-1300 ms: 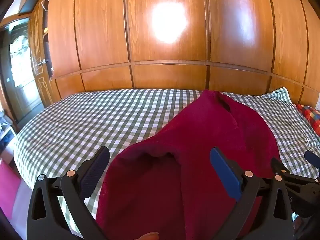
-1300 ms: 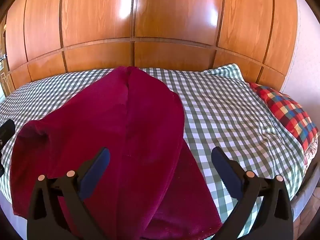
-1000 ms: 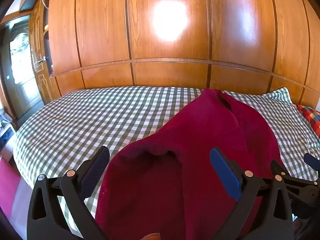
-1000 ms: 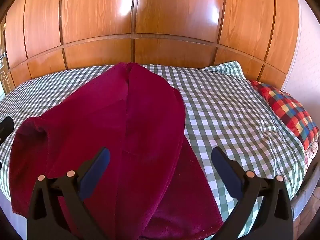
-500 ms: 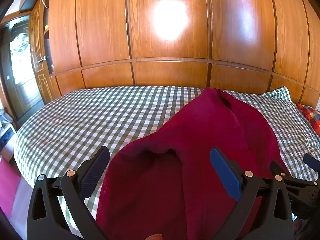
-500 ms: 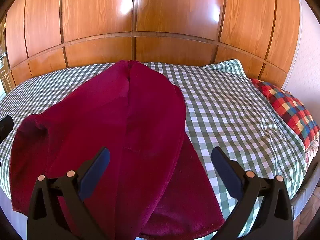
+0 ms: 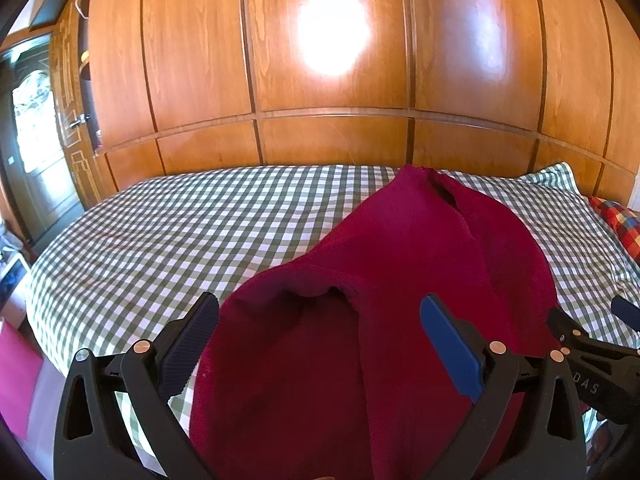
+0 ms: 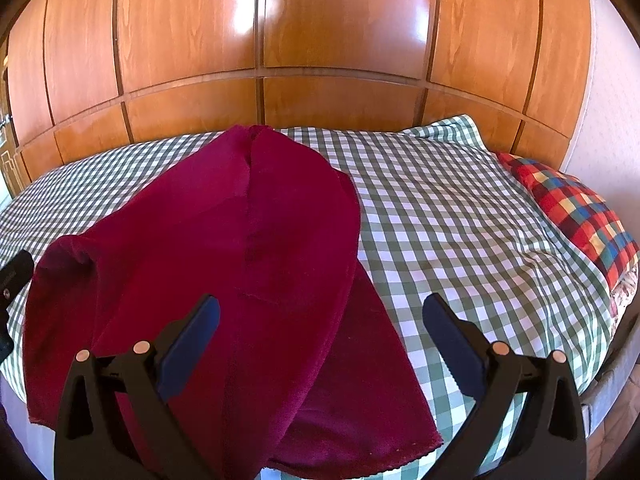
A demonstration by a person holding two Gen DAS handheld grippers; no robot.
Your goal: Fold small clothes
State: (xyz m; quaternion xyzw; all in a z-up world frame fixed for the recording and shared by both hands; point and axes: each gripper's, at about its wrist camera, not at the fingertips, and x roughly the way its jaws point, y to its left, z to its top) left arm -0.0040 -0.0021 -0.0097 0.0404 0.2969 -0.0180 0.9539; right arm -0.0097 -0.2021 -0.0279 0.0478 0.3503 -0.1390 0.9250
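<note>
A dark red fleece garment (image 7: 400, 288) lies spread on the green-checked bed (image 7: 180, 236), running from the near edge toward the headboard. Its near part bulges up with a rounded opening. My left gripper (image 7: 318, 340) is open above that near part, with nothing between its fingers. In the right wrist view the same garment (image 8: 240, 240) lies folded lengthwise, with a lower layer sticking out at the near right. My right gripper (image 8: 320, 340) is open over that near right edge and holds nothing. The right gripper also shows at the right edge of the left wrist view.
A polished wooden panel wall (image 7: 320, 80) stands behind the bed. A red, blue and yellow checked pillow (image 8: 580, 208) lies at the bed's right end, next to a green-checked pillow (image 8: 444, 132). A door (image 7: 32, 140) is at the far left. The bed's near edge drops off just below the grippers.
Both views have shifted only slightly. The garment lies as it did, and both grippers have stayed open.
</note>
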